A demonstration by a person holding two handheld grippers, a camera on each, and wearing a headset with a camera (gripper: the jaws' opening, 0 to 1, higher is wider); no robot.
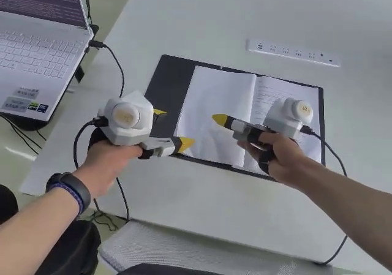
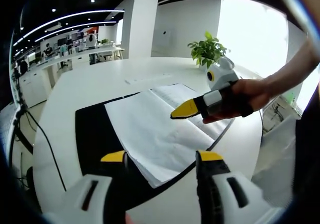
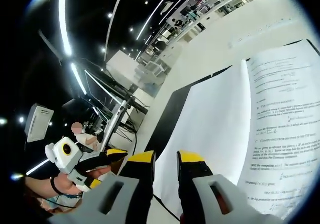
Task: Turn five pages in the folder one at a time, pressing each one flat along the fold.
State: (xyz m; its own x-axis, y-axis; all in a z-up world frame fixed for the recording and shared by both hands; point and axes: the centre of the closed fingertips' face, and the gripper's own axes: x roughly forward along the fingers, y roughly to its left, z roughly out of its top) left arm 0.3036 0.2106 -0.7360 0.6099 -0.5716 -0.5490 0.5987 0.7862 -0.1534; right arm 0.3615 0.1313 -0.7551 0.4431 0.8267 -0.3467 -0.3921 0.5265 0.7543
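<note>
Folder [image 1: 171, 85] open, pages [image 1: 220, 113] inside, apparently flat.

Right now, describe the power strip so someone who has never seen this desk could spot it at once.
Start at the white table, then find the open black folder lying near its middle. Just past the folder's far right corner in the head view lies the power strip, a long thin white bar with a row of small sockets, unlike the broad laptop off to the left.
</note>
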